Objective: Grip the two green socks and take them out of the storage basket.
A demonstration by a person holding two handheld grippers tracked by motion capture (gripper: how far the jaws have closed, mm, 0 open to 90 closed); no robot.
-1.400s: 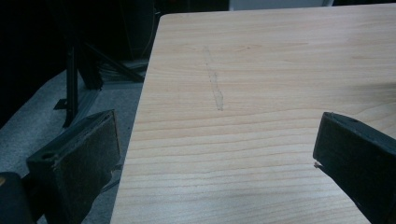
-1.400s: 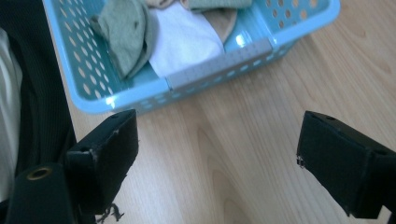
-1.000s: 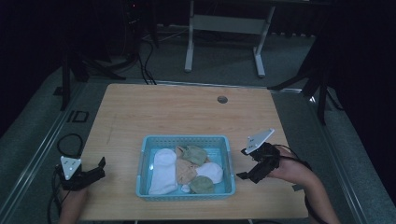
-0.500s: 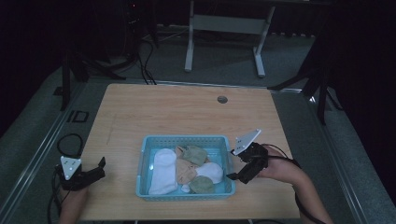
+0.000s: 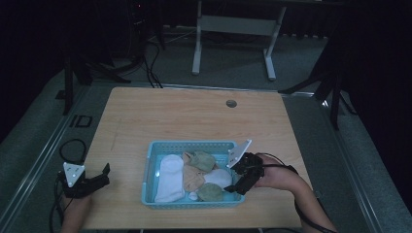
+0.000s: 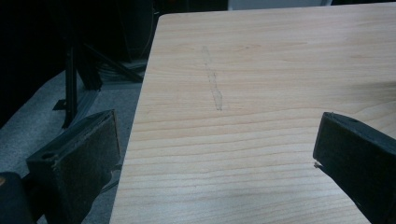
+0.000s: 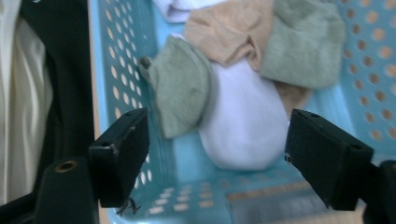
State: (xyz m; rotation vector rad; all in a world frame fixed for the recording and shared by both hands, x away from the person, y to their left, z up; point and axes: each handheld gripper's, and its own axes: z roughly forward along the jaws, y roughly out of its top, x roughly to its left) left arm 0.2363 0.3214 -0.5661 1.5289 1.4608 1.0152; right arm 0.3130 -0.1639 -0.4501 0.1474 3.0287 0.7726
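On the far left my left gripper point(image 5: 99, 175) sits at the table's point(image 5: 194, 116) near-left corner, jaws spread wide with just bare wood between them; its hand is cut off by the bottom edge of the high view. A faint pencil-like mark point(image 6: 214, 86) on the wood is about all its own camera gives me. Moving right, the blue basket point(image 5: 150, 170) holds a long white sock point(image 5: 170, 178), a tan one point(image 5: 192, 175) half buried, and two green ones point(image 5: 203, 160). The pile overlaps, so I can't tell how many socks are really in there. My right gripper point(image 5: 238, 183) hovers over the basket's right rim, jaws still fairly wide but they've just been closing in, bracketing a white sock toe point(image 7: 243, 130) and a green sock point(image 7: 180, 91) without touching. That view is blurry and the near basket wall blocks the lower part.
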